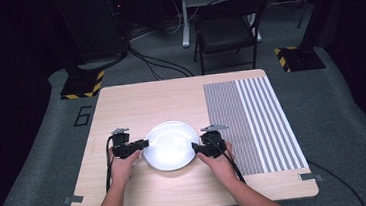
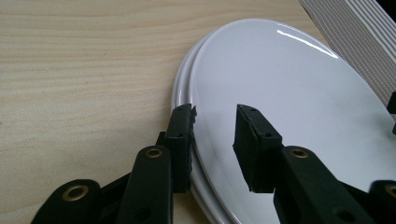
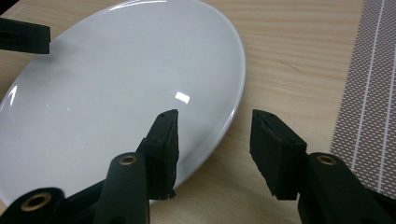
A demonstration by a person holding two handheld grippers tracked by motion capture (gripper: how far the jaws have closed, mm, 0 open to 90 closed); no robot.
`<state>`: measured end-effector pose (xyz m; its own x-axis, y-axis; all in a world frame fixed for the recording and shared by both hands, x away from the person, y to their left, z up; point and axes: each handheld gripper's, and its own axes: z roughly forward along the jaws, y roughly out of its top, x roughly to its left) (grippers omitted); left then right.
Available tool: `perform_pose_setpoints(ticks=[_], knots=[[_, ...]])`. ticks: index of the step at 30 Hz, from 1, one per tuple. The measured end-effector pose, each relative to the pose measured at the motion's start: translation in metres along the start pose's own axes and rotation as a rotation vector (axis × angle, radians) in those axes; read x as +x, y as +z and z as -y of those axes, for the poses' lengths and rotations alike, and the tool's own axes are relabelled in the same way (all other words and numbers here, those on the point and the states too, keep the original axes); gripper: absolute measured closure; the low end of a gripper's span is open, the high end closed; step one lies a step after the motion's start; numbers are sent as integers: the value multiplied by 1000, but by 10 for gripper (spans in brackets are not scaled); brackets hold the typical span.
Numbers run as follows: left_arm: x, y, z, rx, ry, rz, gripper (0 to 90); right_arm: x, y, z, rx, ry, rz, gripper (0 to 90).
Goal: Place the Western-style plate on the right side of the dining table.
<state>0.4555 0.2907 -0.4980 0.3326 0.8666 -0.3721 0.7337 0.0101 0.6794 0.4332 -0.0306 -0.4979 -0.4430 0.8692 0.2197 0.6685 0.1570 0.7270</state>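
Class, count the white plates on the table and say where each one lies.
2, stacked at the table's front centre between the two grippers: the top plate, and a lower plate whose rim peeks out beneath it in the left gripper view. More could be hidden underneath.

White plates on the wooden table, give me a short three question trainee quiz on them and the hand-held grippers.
1. True or false: in the left gripper view, the left hand-held gripper has its jaws open astride the rim of the top white plate.
2. What lies on the wooden table to the right of the plates? A) striped mat B) metal tray C) folded towel
3. How many plate rims show stacked in the left gripper view?

Key
1. True; one jaw stands outside the rim, the other over the plate's face.
2. A, the striped mat.
3. Two, the lower plate peeking out beneath. The right hand-held gripper is open too.
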Motion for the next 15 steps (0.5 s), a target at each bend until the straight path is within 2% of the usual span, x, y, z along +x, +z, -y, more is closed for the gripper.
perform_pose_setpoints(ticks=[6, 15], knots=[[0, 0, 0, -3, 1, -2, 673, 0, 7, 2, 13, 36, -18, 511], [0, 0, 1, -7, 2, -2, 673, 6, 15, 5, 28, 43, -20, 500]])
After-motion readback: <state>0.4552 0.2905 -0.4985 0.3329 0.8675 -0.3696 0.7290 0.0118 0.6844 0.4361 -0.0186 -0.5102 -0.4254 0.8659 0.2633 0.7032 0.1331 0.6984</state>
